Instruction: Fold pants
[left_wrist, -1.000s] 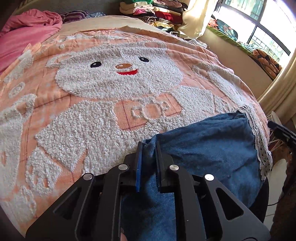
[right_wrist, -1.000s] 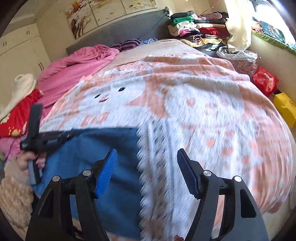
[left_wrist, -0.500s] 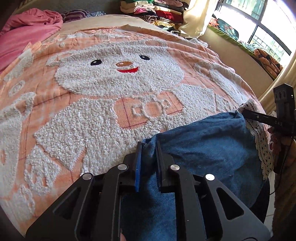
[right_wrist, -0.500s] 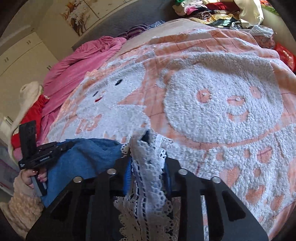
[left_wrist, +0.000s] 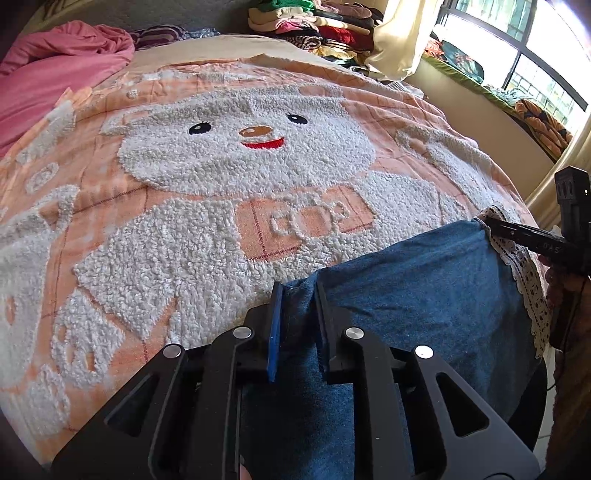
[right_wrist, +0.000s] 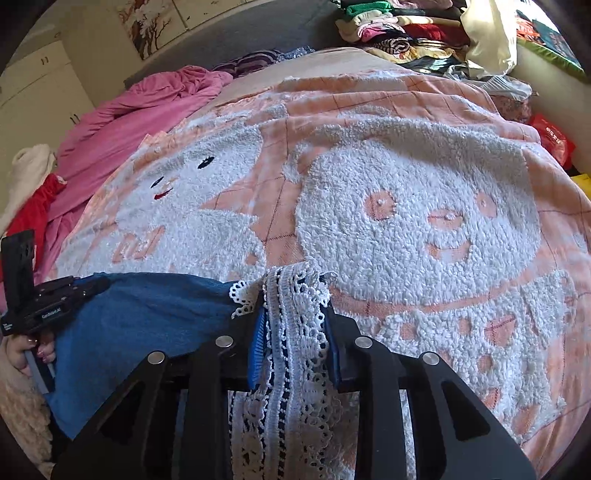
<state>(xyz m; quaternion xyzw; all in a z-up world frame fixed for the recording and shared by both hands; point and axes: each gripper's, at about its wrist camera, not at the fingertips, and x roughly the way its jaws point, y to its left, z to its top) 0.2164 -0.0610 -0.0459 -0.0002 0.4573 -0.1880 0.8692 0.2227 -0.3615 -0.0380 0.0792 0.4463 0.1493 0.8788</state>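
Note:
Blue denim pants (left_wrist: 417, 295) with a white lace hem (right_wrist: 291, 332) lie at the near edge of the bed. My left gripper (left_wrist: 297, 291) is shut on one blue corner of the pants. My right gripper (right_wrist: 295, 295) is shut on the lace-trimmed corner. The pants stretch between the two grippers, seen also in the right wrist view (right_wrist: 140, 317). The right gripper shows at the right edge of the left wrist view (left_wrist: 532, 236), and the left gripper at the left edge of the right wrist view (right_wrist: 48, 299).
An orange blanket with white fleecy bears (left_wrist: 221, 166) covers the bed. A pink duvet (right_wrist: 147, 107) is bunched at the far left. Stacked folded clothes (left_wrist: 314, 26) sit at the head. A window sill with clothes (left_wrist: 517, 99) runs along the right.
My right gripper moved onto the lace hem and shut on it. Both grippers then lifted the pants edge slightly toward the bed. My left gripper stayed shut.

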